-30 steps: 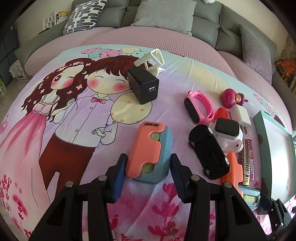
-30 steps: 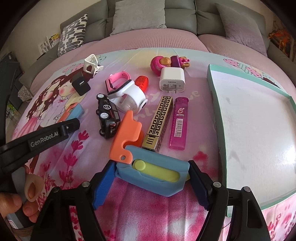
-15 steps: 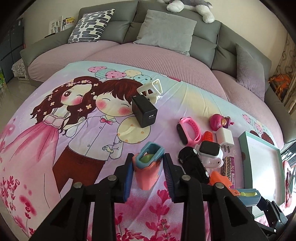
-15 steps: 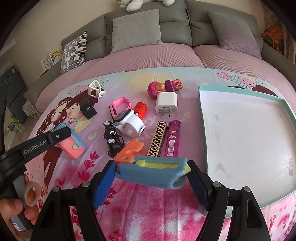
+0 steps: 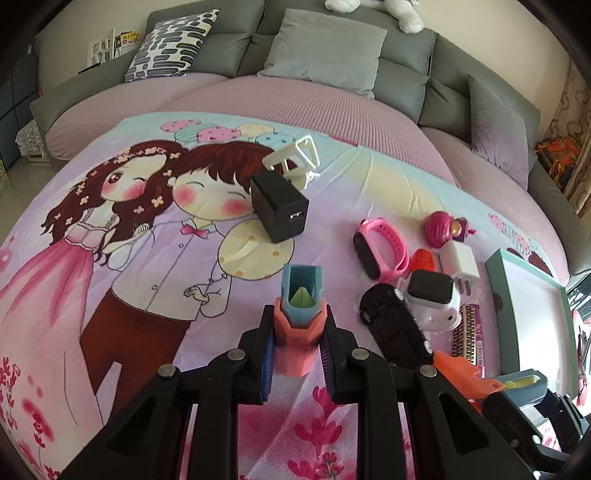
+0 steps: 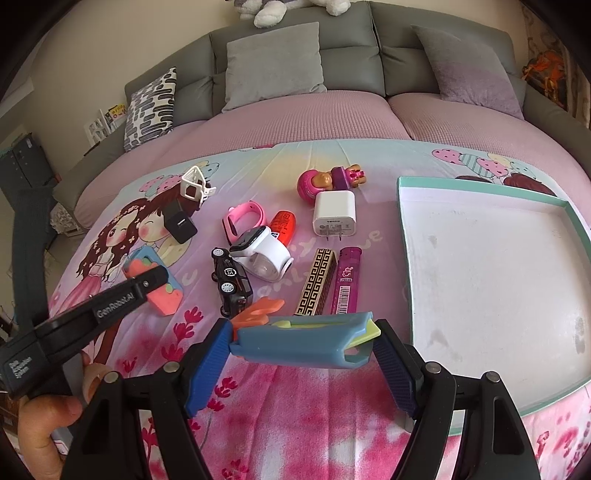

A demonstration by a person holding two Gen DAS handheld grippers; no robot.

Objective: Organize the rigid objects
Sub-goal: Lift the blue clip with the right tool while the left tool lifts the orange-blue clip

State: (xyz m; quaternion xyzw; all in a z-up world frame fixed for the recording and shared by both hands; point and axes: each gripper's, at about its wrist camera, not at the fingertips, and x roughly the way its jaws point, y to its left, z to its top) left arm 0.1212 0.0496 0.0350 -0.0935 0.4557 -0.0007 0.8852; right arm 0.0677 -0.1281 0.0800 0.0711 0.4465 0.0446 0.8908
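Your left claw [image 5: 297,341], marked "GenRobot.AI", is clamping the salmon-and-blue block [image 5: 300,314]; your right claw [image 6: 301,363] is gripping, seemingly endwise, the blue-and-orange block [image 6: 301,341].

Grey sofa [image 5: 332,33], grey cushion [image 5: 325,48], patterned pillow [image 5: 170,48], cream wall [image 6: 92,44], daylight

The tray [image 6: 406,236] lies at the blanket's [image 6: 295,424] right edge; the chargers [image 6: 334,214], watches [image 6: 264,254] and car [image 6: 231,282] cluster left of it.

Cartoon bedsheet [image 6: 369,162] (pink, floral edge) carries toy car [image 6: 231,282], chargers, watches, tray [image 6: 491,280].
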